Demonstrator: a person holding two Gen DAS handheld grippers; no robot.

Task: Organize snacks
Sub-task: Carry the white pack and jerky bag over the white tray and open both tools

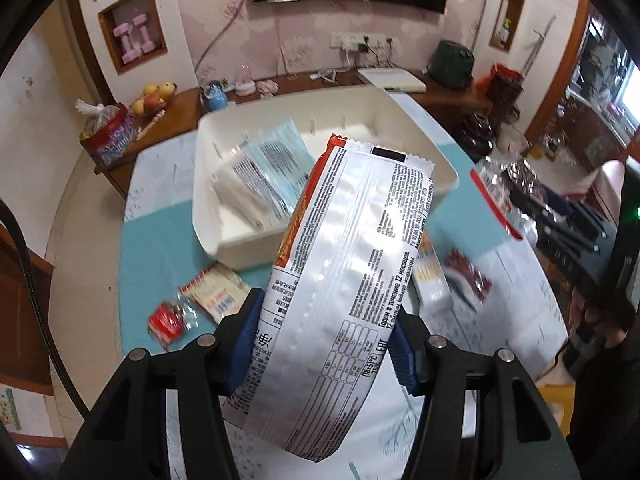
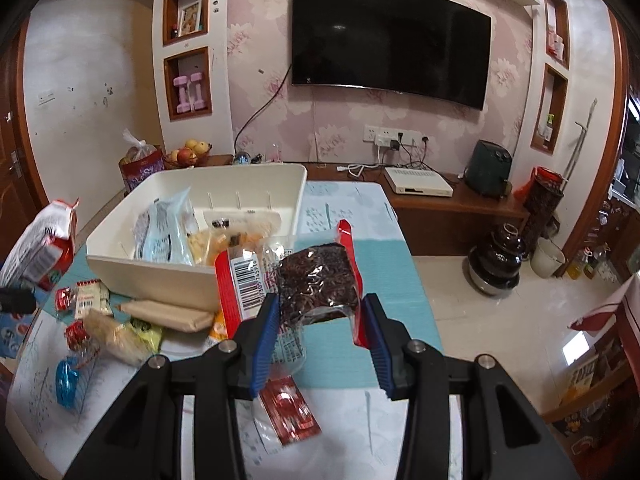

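Left wrist: left claw (image 1: 322, 344) clenched on silver packet (image 1: 344, 248); right claw (image 2: 318, 334) grips dark-filled pouch (image 2: 316, 280).

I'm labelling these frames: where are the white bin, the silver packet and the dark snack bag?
white bin (image 2: 160, 276), right wrist view, front wall.
silver packet (image 1: 340, 280), left wrist view, middle of its back.
dark snack bag (image 2: 316, 280), right wrist view, dark contents.

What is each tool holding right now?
Left tool: closed on a silver snack packet.
Right tool: closed on a clear red-edged packet of dark dried snack.
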